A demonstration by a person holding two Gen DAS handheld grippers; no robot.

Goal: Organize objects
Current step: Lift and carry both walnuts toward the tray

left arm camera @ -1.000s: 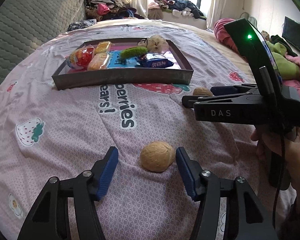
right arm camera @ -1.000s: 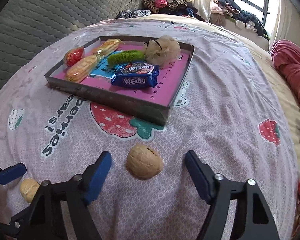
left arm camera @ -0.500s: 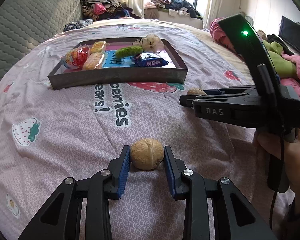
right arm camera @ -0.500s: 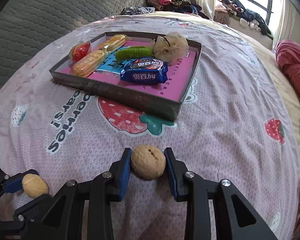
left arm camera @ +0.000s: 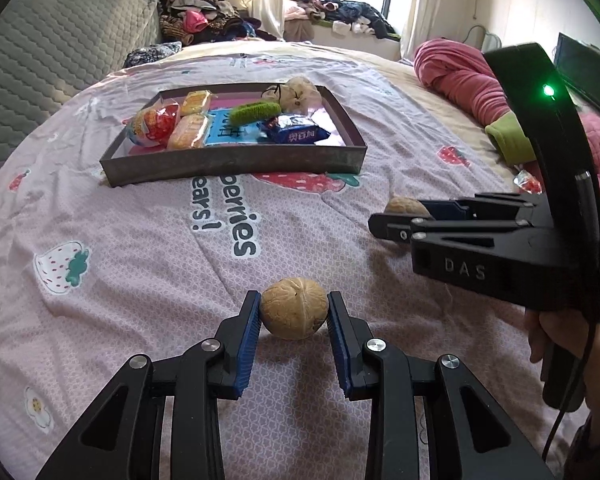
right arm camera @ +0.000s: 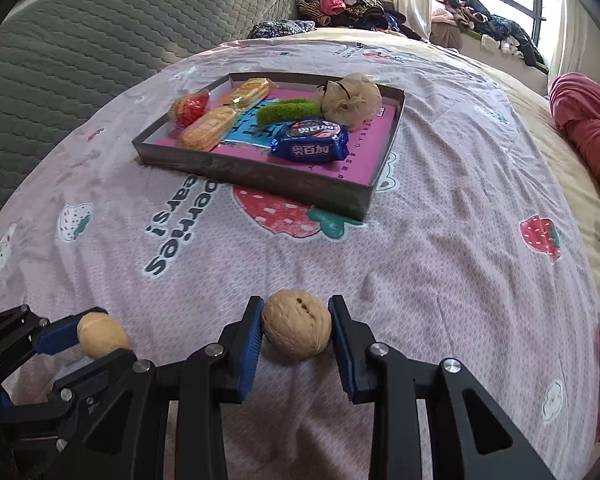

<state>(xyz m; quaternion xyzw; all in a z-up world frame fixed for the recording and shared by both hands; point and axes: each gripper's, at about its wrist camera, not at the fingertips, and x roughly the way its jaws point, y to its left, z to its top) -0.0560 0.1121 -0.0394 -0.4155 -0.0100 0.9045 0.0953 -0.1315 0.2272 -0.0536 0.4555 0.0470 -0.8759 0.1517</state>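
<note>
- Left wrist view: the left gripper (left arm camera: 293, 316) is clamped on a walnut (left arm camera: 293, 307) at the bedspread (left arm camera: 148, 256). Five items are already stowed in the tray (left arm camera: 236, 162).
- Right wrist view: the right gripper (right arm camera: 296, 330) is clenched on a second walnut (right arm camera: 297, 328). Transfer of both walnuts to the tray is judged outstanding.

Our left claw (left arm camera: 294, 316) has black angular arms, silver round screws at the joints and ribbed blue pads (left arm camera: 249, 342). Our right claw (right arm camera: 296, 330) is built alike. Seen from the left wrist, its black body bears pale "DAS" lettering (left arm camera: 464, 269), a small green light (left arm camera: 547, 90) and a thin black cable (left arm camera: 572, 380).
</note>
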